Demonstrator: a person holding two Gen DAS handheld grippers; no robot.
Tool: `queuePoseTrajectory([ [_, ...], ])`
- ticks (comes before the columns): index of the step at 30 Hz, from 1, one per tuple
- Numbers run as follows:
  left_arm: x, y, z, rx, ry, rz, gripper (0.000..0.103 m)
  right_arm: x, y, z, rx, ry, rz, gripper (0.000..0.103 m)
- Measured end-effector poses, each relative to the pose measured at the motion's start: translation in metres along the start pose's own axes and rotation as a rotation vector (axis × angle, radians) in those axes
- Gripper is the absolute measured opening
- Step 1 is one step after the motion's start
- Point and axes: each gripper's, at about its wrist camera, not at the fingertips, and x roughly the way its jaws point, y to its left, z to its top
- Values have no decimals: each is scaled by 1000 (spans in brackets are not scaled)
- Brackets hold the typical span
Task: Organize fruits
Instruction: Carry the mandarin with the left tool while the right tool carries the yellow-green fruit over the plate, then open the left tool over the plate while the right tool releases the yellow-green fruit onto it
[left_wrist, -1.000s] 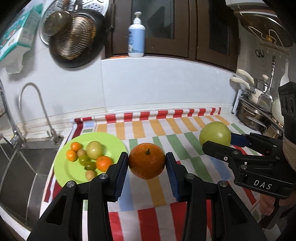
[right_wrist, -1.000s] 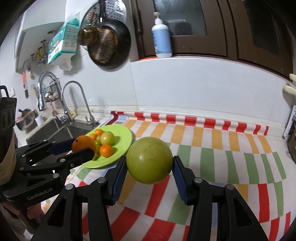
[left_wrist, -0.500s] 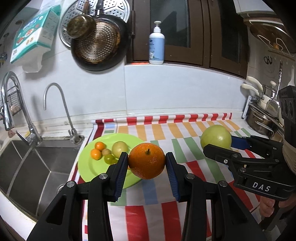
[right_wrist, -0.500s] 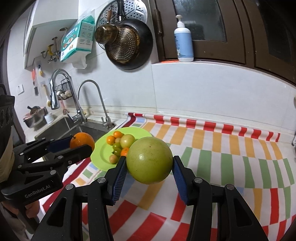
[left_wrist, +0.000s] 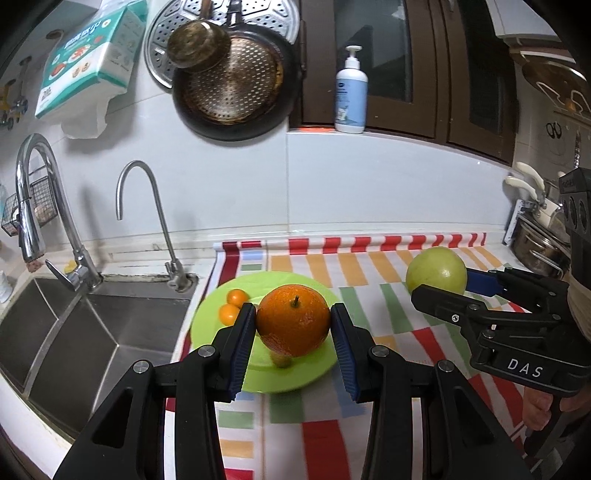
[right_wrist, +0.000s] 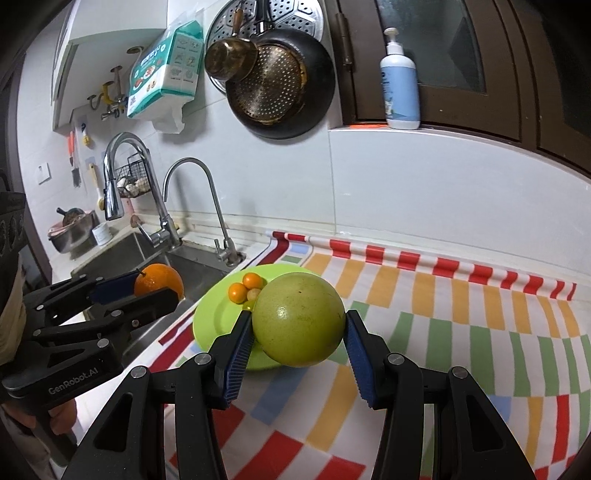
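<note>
My left gripper is shut on a large orange and holds it in the air in front of the green plate. The plate holds small oranges and other small fruits, mostly hidden behind the orange. My right gripper is shut on a large green fruit, held above the striped cloth to the right of the plate. In the left wrist view the right gripper with the green fruit is at the right. In the right wrist view the left gripper with the orange is at the left.
A steel sink with two taps lies left of the plate. Pans hang on the wall above. A lotion bottle stands on the ledge. Pots stand at the far right.
Both grippers have shifted left with their fruits; the plate now sits behind the held orange, and the sink has come further into view. Both grips are unchanged.
</note>
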Motion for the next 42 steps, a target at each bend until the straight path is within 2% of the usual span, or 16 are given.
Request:
queuePoseTrajectory([
  [16, 47, 48, -2, -37, 55, 65, 41, 76, 17, 17, -20, 68, 25, 50],
  [29, 108, 62, -19, -58, 175, 92, 41, 143, -2, 10, -11, 161, 18, 50],
  [37, 136, 65, -25, -59, 222, 97, 41, 174, -13, 5, -1, 214, 27, 50],
  [39, 137, 64, -25, -52, 220, 99, 44, 178, -14, 5, 2, 217, 31, 53],
  [41, 135, 63, -23, -42, 206, 108, 48, 175, -14, 6, -2, 196, 30, 67],
  [42, 133, 63, -22, -41, 198, 110, 48, 173, -13, 7, -7, 184, 27, 67],
])
